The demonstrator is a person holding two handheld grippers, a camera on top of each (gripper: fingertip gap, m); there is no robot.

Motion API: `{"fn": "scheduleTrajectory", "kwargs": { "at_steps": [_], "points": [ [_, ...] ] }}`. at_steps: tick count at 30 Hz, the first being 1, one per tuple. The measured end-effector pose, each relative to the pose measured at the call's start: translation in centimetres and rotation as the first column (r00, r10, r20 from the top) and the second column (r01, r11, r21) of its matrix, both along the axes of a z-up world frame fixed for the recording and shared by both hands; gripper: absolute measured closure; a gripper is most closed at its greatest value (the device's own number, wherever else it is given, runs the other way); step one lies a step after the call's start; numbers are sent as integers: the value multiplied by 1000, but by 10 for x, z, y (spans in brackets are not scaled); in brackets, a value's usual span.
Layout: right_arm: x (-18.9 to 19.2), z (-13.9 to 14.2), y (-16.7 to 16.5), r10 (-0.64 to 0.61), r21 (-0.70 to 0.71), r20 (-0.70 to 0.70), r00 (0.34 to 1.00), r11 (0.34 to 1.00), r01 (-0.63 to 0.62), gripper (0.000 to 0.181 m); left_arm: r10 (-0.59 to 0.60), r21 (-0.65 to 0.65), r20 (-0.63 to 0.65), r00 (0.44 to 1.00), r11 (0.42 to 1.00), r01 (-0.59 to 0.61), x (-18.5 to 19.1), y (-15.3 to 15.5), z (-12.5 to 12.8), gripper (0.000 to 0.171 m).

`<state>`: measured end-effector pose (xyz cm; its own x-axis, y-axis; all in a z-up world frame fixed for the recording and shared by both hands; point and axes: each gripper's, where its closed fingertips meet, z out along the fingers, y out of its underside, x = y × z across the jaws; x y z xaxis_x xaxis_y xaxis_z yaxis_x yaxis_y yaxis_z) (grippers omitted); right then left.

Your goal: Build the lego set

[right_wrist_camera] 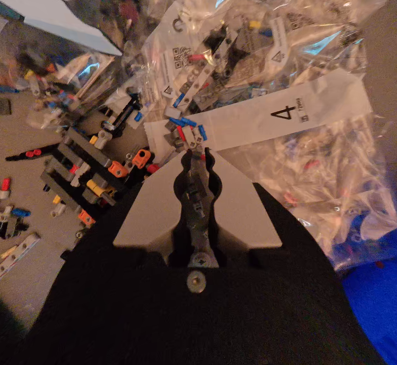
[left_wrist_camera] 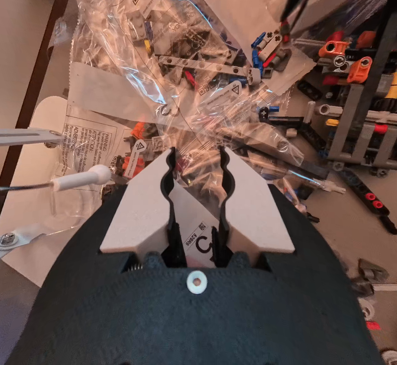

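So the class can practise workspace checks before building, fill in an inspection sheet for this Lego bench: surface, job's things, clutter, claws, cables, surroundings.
Surface: grey tabletop, mostly covered.
Job's things: partly built grey frame with orange, red and yellow parts; loose pile of blue, red and grey pieces on a torn white bag strip.
Clutter: clear parts bags heaped across the middle; stray pieces scattered around the frame.
Claws: left claw open above the bags, holding nothing; right claw nearly closed at the loose pile, grip unclear.
Cables: thin black cable with a white end, at the left.
Surroundings: dark table edge; blue material beside the bags.
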<state>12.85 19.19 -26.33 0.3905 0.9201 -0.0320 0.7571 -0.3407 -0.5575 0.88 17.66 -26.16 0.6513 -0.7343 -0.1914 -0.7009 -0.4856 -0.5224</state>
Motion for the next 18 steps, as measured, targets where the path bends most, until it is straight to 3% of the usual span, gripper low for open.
{"fn": "scheduleTrajectory", "kwargs": {
  "at_steps": [6,9,15,18],
  "points": [
    [12,6,37,-183,144,5,983,973,180,127,-1,-14,-4,1000,1000,1,-5,-4,2,129],
    [13,4,40,-190,160,1,982,969,187,126,3,-27,-6,1000,1000,-3,-10,-6,2,127],
    [-37,31,6,34,205,-116,993,979,-10,137,3,-66,-2,1000,998,-3,-28,-19,12,122],
    [-60,28,-19,152,234,-83,985,964,-129,138,17,-86,-18,1000,996,-18,-42,-26,13,118]
  ]
}}
